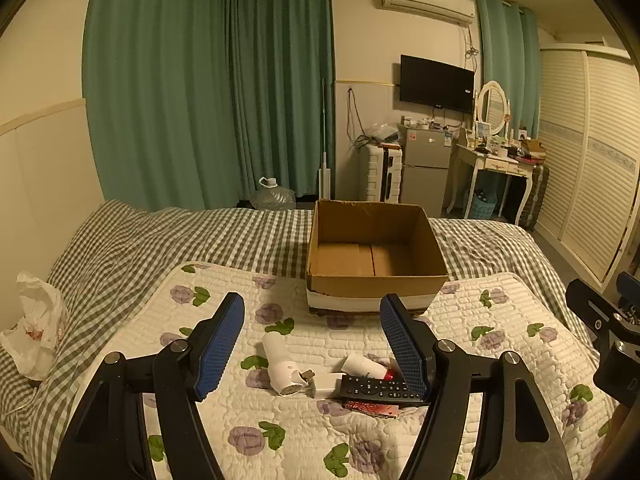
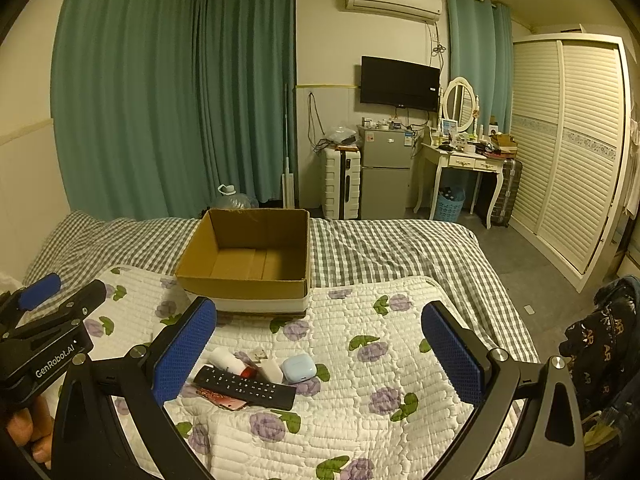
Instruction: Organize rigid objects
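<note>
Both pairs of jaws are spread wide and hold nothing. The left gripper (image 1: pixel 312 314) hovers above the quilt (image 1: pixel 500 344) with the white bottle (image 1: pixel 280 364) between and just below its pads, long axis running roughly along the fingers. The black remote (image 1: pixel 380 388) lies crosswise under its right finger, on a red packet (image 1: pixel 372 407). The right gripper (image 2: pixel 320 326) sees the same cluster, remote (image 2: pixel 246 388) and pale blue earbud case (image 2: pixel 298 368), toward its left finger. The empty cardboard box (image 1: pixel 376 280) sits straight ahead of both. I judge the left gripper nearer the bottle.
</note>
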Motion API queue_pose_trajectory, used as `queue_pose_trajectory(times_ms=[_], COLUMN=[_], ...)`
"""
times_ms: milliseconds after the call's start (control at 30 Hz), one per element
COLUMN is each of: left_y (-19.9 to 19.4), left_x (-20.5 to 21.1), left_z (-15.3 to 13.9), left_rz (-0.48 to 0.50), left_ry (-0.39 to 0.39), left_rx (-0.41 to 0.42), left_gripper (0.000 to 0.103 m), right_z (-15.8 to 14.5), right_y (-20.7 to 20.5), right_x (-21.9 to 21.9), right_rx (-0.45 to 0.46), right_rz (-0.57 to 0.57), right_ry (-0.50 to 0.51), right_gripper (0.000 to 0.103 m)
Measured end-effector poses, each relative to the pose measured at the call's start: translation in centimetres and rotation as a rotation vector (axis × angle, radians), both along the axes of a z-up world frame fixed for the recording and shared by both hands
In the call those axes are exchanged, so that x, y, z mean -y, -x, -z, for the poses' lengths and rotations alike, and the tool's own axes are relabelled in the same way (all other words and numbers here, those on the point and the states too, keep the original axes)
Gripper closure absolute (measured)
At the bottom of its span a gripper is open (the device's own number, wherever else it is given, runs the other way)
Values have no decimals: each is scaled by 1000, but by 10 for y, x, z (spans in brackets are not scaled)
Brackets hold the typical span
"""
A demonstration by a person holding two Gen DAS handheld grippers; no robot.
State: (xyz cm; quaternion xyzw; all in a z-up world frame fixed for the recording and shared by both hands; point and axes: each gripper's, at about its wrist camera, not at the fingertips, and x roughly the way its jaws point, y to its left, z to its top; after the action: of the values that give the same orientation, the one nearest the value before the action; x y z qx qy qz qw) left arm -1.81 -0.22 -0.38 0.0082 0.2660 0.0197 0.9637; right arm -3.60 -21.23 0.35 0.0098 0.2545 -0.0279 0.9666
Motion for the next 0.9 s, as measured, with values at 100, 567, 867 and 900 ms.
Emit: queue_pose_trajectory(times_ms=[100,567,867,900], left_y=[0,-13,-38,-42], left_x=[0,-22,-38,-39], left_z=[0,-7,31,41], left_rz=[5,15,37,33], left_ry=[2,42,14,-14], left_rx=[0,26,-64,-85], left_gripper=[30,30,30,30], right_z=[-1,-11,15,21], right_y=[-1,-6,-31,-35], right_x=[0,12,25,27], right_rx=[4,105,61,49], right_rz=[-4,-20,-14,-10], right_ry=[-6,-21,26,31], right_gripper=[0,0,0,0])
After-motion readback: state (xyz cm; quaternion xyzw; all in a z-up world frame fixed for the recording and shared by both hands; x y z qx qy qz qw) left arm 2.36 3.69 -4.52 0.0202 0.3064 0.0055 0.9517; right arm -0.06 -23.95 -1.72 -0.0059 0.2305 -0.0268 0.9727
